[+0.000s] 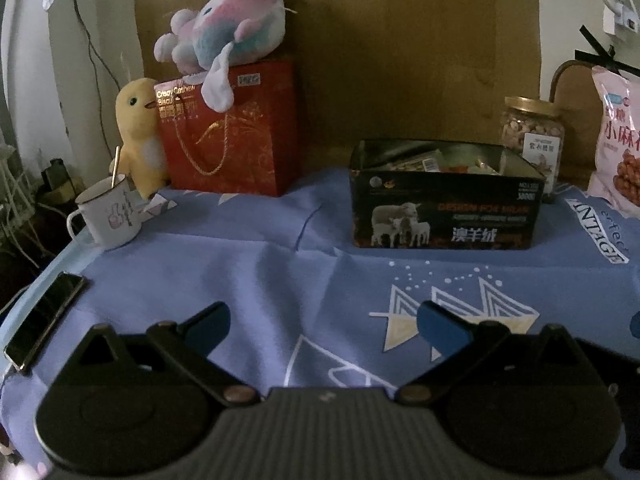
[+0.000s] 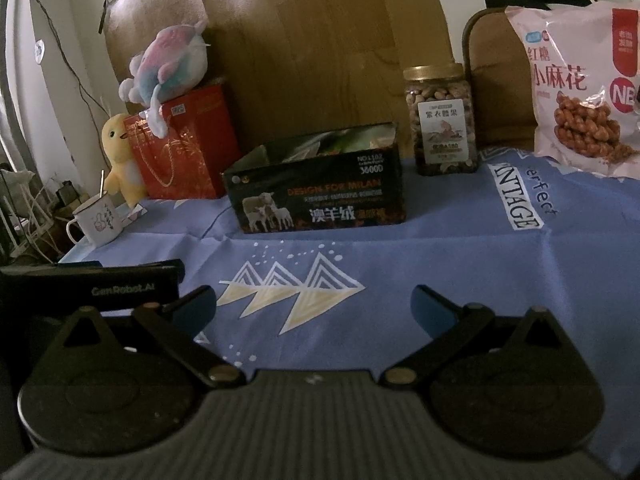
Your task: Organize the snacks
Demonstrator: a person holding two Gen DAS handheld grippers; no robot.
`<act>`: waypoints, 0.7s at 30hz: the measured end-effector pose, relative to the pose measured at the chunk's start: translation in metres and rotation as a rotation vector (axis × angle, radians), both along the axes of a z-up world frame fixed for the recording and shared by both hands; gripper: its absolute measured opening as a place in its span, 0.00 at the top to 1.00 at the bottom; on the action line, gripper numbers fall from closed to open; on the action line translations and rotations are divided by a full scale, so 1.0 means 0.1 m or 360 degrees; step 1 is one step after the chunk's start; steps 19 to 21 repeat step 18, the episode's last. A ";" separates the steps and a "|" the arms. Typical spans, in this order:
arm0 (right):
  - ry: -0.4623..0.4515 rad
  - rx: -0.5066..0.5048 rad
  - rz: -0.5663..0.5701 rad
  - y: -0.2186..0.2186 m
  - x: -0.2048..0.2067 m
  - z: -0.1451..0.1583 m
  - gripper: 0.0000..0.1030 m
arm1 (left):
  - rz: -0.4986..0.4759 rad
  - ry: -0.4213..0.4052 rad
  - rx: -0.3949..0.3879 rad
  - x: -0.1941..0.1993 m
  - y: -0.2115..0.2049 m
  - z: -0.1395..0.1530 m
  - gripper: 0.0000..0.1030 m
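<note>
Tools idle, both spread wide, gripping nothing: left tool [image 1: 322, 322], right tool [image 2: 314, 304] low over worktop [image 2: 440, 280].
Snack box [image 2: 320, 196] mid-worktop, open, already packed; nut jar [image 2: 440, 120] and pink snack bag [image 2: 580, 92] beside it. Risks: overfilling, toppling jar, snagging loose cloth.

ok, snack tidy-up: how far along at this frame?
Looks mostly done: the black box already holds several snack packets, and no loose snacks lie on the blue cloth. In hand: nothing; the left gripper and right gripper are both open and empty. Possibly left: the nut jar and pink snack bag stand outside the box.
</note>
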State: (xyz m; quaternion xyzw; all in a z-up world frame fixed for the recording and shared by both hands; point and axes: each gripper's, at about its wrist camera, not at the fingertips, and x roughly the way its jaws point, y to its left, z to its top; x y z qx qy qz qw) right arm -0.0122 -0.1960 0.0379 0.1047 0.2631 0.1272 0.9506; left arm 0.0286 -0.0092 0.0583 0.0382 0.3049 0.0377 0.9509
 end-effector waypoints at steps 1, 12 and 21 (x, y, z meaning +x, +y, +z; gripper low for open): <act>0.0001 0.0001 0.0000 0.00 0.00 0.00 0.00 | -0.0002 0.0002 0.0000 0.00 0.00 0.00 0.00; -0.0006 0.0000 -0.0006 0.01 -0.02 0.00 0.00 | -0.0049 0.0029 0.0027 -0.01 -0.06 -0.02 0.00; -0.0010 -0.0003 -0.0011 0.01 -0.03 0.00 0.00 | -0.0177 0.0031 -0.0141 -0.03 -0.02 -0.05 0.00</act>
